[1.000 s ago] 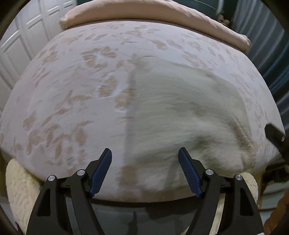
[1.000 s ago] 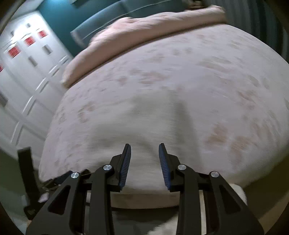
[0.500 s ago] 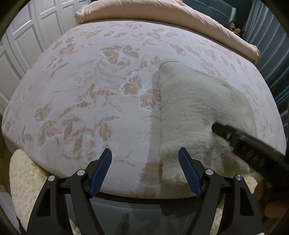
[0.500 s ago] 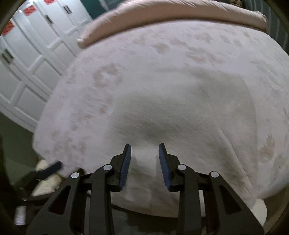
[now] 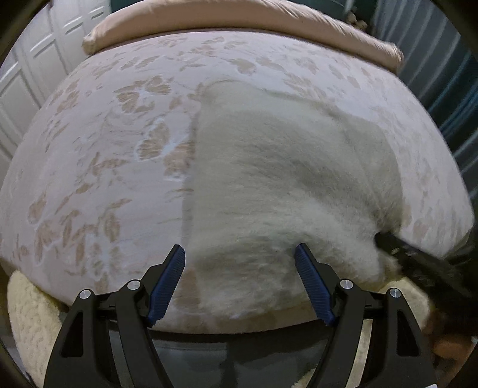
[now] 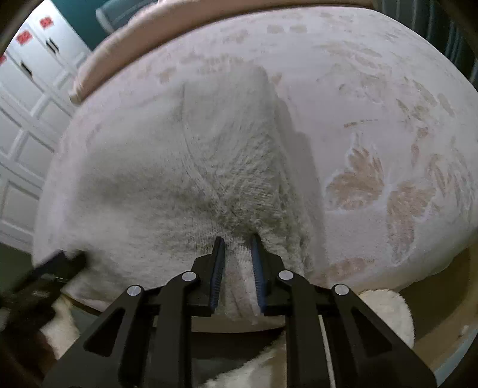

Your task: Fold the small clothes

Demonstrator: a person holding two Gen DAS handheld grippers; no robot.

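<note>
A fuzzy cream garment (image 5: 286, 185) lies on the bed (image 5: 98, 167), near its front edge, on a pale floral cover. The left tool (image 5: 240, 279) hangs wide apart over the garment's near edge. The right tool (image 6: 237, 268) stands narrow, pinching a fold of the garment's hem. Red labels (image 6: 46, 22) on the white cupboard doors (image 6: 27, 98) are too blurred to read.

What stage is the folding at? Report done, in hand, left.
Done: the fuzzy cream garment lies spread on the floral bedspread. In hand: the right gripper pinches its near edge; the left gripper hangs open at its near hem. Left: no fold shows yet.
</note>
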